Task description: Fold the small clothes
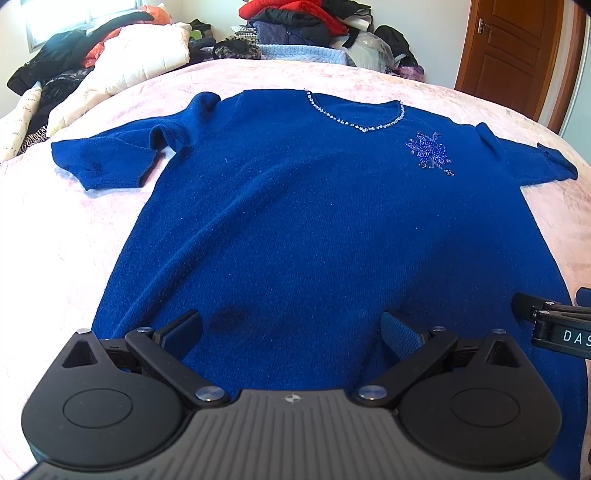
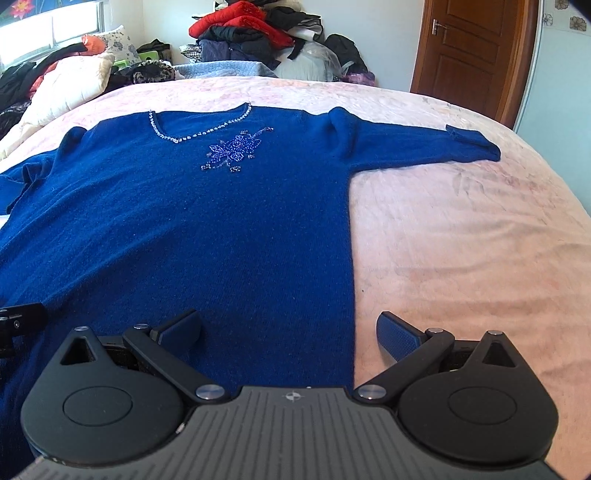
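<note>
A blue sweater [image 1: 314,221] lies flat and face up on a bed with a pink blanket [image 2: 461,240], its hem toward the near edge and its neckline [image 1: 354,118] toward the far edge. A beaded flower [image 2: 236,149] sits just below the neckline. Both sleeves are spread out sideways: the left sleeve [image 1: 99,158] has a small fold near the shoulder, and the right sleeve [image 2: 417,142] reaches toward the right edge of the bed, its cuff turned over.

The left gripper [image 1: 291,332] hovers over the lower part of the sweater, near the hem, with its fingers wide apart and nothing between them. The right gripper [image 2: 288,332] hangs over the sweater's right side edge near the hem, also spread wide and empty; its left finger is above the cloth and its right finger [image 2: 397,338] above bare blanket. The two grippers are near each other, side by side.

Bare blanket lies open to the right of the sweater and beyond the neckline. A pile of clothes [image 2: 251,33] crowds the far edge, and a cream quilt [image 1: 140,62] with more garments fills the far left corner. A brown door [image 2: 469,48] stands past the far right corner.
</note>
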The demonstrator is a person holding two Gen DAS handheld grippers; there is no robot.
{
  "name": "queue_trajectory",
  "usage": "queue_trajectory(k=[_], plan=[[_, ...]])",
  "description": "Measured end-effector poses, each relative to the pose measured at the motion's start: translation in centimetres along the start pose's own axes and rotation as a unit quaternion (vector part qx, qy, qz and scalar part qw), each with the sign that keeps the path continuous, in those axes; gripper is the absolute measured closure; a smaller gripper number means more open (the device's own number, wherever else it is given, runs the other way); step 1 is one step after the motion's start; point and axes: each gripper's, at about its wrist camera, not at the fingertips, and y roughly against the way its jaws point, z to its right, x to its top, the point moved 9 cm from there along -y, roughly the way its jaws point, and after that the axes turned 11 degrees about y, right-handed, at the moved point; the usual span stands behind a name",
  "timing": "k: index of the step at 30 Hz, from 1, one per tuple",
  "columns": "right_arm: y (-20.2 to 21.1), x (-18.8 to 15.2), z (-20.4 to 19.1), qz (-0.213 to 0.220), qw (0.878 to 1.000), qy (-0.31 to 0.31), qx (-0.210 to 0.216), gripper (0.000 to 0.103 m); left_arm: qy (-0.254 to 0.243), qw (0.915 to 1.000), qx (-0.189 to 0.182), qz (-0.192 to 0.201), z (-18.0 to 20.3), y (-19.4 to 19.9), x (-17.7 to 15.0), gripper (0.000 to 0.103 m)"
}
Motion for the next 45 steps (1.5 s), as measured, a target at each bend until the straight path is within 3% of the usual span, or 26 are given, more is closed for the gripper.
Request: queue_trajectory(k=[9,15,19,22,24,26,30,33,35,37,41,45], plan=[[0.1,2.7,0.2,0.031,0.999,0.031,-0.004,0.0,-0.012,0.9992,-0.008,0.038,0.8,0.5,3.2,0.0],[-1.0,5.3,2.4,0.052,0.998,0.029,-0.006,0.0,-0.019,0.9977,-0.01,0.064,1.9,-0.5,6.3,0.0],[-2.3,7.4,4.9,0.072,0.997,0.02,0.019,0.0,-0.029,0.9969,-0.003,0.074,2.6,-2.3,8.1,0.0],[-3.9,9.6,9.5,0.089,0.991,-0.064,0.075,0.0,-0.027,0.9974,-0.002,0.066,2.9,-4.3,8.6,0.0],[-5.7,10.8,13.8,0.094,0.977,-0.151,0.118,0.001,-0.027,0.9979,0.008,0.058,2.9,-5.7,8.5,0.0],[-7.7,12.0,18.8,0.108,0.951,-0.248,0.151,0.007,-0.027,0.9986,0.016,0.043,2.7,-7.2,7.8,0.0],[-11.8,13.3,28.6,0.133,0.9,-0.39,0.144,0.021,-0.026,0.999,0.019,0.033,2.9,-8.5,7.1,0.0],[-15.8,12.6,33.2,0.13,0.86,-0.47,0.148,0.024,-0.027,0.9987,0.016,0.041,3.3,-8.7,7.3,0.0],[-18.5,11.7,35.3,0.126,0.837,-0.513,0.145,0.037,-0.023,0.9986,0.014,0.044,3.2,-9.0,7.4,0.0],[-21.0,11.5,36.5,0.12,0.826,-0.535,0.133,0.047,-0.019,0.9985,0.009,0.05,3.1,-9.2,7.5,0.0],[-24.6,11.4,36.9,0.103,0.828,-0.539,0.112,0.047,-0.01,0.998,-0.001,0.062,3.0,-9.3,7.5,0.0],[-25.6,11.2,37.1,0.117,0.818,-0.552,0.111,0.051,-0.005,0.9977,-0.004,0.068,3.0,-9.4,7.4,0.0]])
